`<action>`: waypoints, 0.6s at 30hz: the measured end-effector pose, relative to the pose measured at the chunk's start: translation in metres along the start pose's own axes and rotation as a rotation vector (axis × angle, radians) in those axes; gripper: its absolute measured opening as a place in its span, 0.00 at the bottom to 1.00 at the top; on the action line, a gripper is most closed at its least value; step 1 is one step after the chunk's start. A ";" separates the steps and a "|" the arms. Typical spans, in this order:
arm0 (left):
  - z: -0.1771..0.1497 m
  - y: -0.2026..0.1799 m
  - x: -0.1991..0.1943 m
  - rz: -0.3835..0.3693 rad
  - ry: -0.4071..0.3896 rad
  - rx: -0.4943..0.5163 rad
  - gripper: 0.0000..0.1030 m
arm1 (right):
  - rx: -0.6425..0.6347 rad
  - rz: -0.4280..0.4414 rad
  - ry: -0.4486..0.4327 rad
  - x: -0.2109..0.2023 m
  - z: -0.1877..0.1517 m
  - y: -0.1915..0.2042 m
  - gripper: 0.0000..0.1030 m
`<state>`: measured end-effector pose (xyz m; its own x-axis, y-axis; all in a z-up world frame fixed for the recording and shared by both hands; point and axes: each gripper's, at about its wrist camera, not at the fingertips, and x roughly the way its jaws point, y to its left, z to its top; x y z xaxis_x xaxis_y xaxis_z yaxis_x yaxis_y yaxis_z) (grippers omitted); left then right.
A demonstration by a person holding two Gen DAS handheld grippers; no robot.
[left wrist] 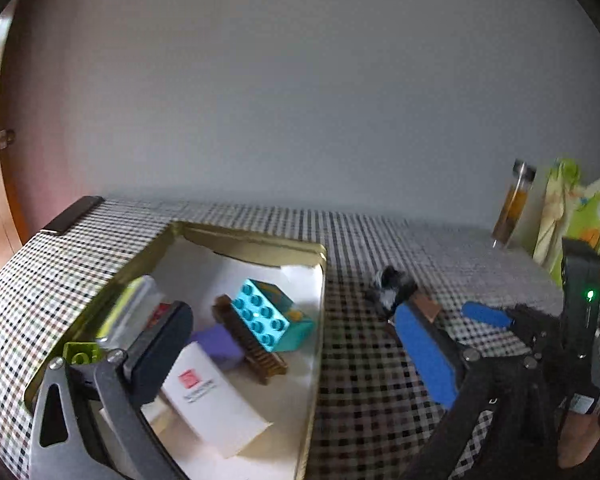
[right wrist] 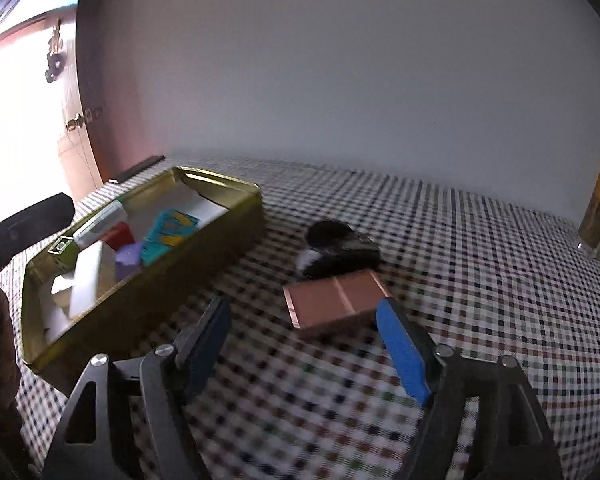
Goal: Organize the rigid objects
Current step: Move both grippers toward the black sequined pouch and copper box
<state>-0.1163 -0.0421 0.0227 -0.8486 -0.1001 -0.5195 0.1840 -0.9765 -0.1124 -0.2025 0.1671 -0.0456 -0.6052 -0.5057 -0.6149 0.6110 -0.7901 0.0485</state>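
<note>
Gold tin (right wrist: 236, 204) already held several pieces, while the copper case (right wrist: 336, 300) and black object (right wrist: 340, 250) at two o'clock awaited both open, empty hand-held grippers (right wrist: 304, 340).

A gold tin (right wrist: 204, 256) sat on the checked tablecloth (right wrist: 460, 280) and held a turquoise toy brick (left wrist: 266, 314), a purple block (left wrist: 218, 344) and a white box (left wrist: 216, 400). To its right lay a copper-pink case (right wrist: 336, 300) beside a black-and-white object (right wrist: 340, 252).
</note>
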 end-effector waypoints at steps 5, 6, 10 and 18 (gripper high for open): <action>0.011 -0.003 0.020 -0.016 0.088 -0.029 1.00 | 0.000 0.055 0.108 0.026 0.007 -0.007 0.82; 0.011 -0.002 0.020 -0.022 0.088 -0.041 1.00 | -0.013 0.046 0.119 0.031 0.009 -0.007 0.82; 0.014 -0.007 0.020 -0.019 0.083 -0.038 1.00 | -0.025 0.048 0.145 0.048 0.013 -0.009 0.86; 0.014 -0.018 0.028 -0.018 0.098 -0.016 1.00 | -0.072 -0.011 0.170 0.065 0.018 -0.014 0.88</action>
<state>-0.1500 -0.0299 0.0221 -0.7991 -0.0630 -0.5979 0.1779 -0.9747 -0.1350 -0.2599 0.1390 -0.0719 -0.5206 -0.4266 -0.7396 0.6435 -0.7654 -0.0115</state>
